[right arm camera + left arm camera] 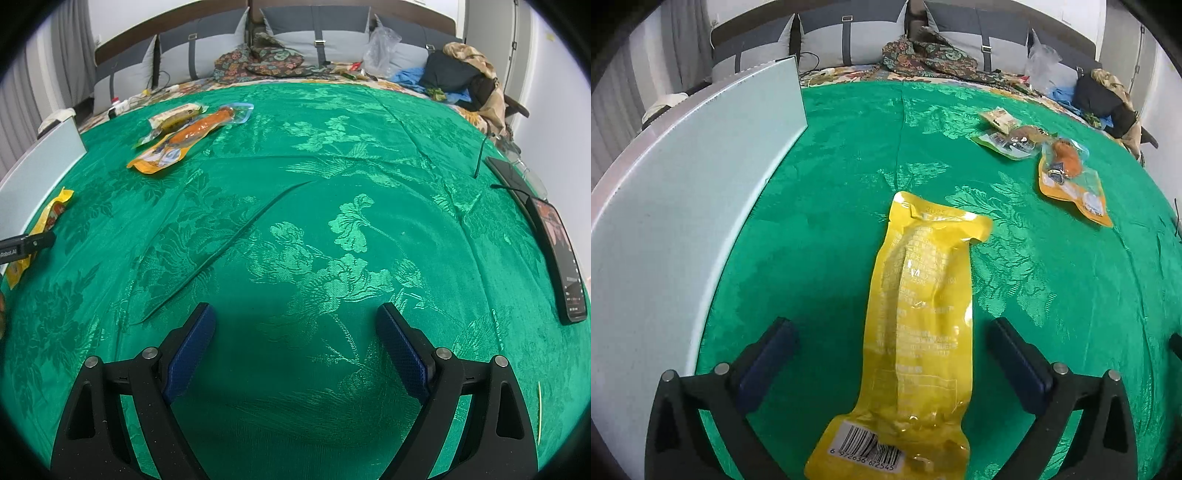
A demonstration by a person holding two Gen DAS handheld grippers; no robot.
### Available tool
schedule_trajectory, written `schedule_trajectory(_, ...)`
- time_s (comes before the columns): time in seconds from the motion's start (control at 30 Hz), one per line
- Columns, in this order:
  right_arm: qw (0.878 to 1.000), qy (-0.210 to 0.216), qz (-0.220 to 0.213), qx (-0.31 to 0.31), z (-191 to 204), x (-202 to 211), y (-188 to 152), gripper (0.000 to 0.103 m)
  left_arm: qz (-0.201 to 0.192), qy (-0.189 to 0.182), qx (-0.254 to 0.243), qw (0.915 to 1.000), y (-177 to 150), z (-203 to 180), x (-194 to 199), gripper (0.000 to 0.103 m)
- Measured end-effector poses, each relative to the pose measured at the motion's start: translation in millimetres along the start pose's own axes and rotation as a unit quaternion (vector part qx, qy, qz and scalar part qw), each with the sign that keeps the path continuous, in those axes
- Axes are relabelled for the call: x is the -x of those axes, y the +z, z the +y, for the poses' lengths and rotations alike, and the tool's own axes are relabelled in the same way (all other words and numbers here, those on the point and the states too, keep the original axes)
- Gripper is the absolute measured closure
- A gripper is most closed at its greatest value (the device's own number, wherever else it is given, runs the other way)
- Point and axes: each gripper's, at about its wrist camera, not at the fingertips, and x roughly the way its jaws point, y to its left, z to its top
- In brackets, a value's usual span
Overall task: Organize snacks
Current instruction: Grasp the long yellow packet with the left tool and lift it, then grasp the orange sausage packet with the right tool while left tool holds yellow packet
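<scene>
A long yellow snack pack lies on the green cloth, barcode end nearest me, running between the fingers of my open left gripper, which touch nothing. It shows at the left edge of the right wrist view, partly hidden by the left gripper's tip. An orange pack and two smaller packs lie at the far right; they also show in the right wrist view. My right gripper is open and empty over bare cloth.
A pale white box stands along the left of the cloth, its corner in the right wrist view. A phone and a dark bar with a cable lie at the right edge. Cushions and clothes lie beyond.
</scene>
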Motion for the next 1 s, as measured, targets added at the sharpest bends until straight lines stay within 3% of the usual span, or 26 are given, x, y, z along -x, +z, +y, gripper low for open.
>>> schedule_trajectory(0.57, 1.0, 0.0, 0.014, 0.004, 0, -2, 5, 0.012, -0.017, 0.0, -0.001, 0.9999, -3, -1, 1, 0.0)
schedule_trajectory(0.6, 0.999, -0.004, 0.032, -0.009, 1, -6, 15, 0.014, -0.017, 0.0, -0.002, 0.9999, -3, -1, 1, 0.0)
schedule_trajectory(0.67, 0.998, 0.023, 0.028, -0.042, 3, -7, 36, 0.013, -0.017, 0.001, -0.002, 0.9999, -3, -1, 1, 0.0)
schedule_trajectory(0.83, 0.993, 0.084, 0.015, -0.076, 47, -42, 133, 0.013, -0.017, 0.0, -0.001, 0.9999, -4, -1, 1, 0.0)
schedule_trajectory(1.0, 0.993, 0.042, 0.057, -0.093, 79, -115, 192, 0.015, -0.017, 0.0, -0.001, 0.9999, -3, 0, 1, 0.0)
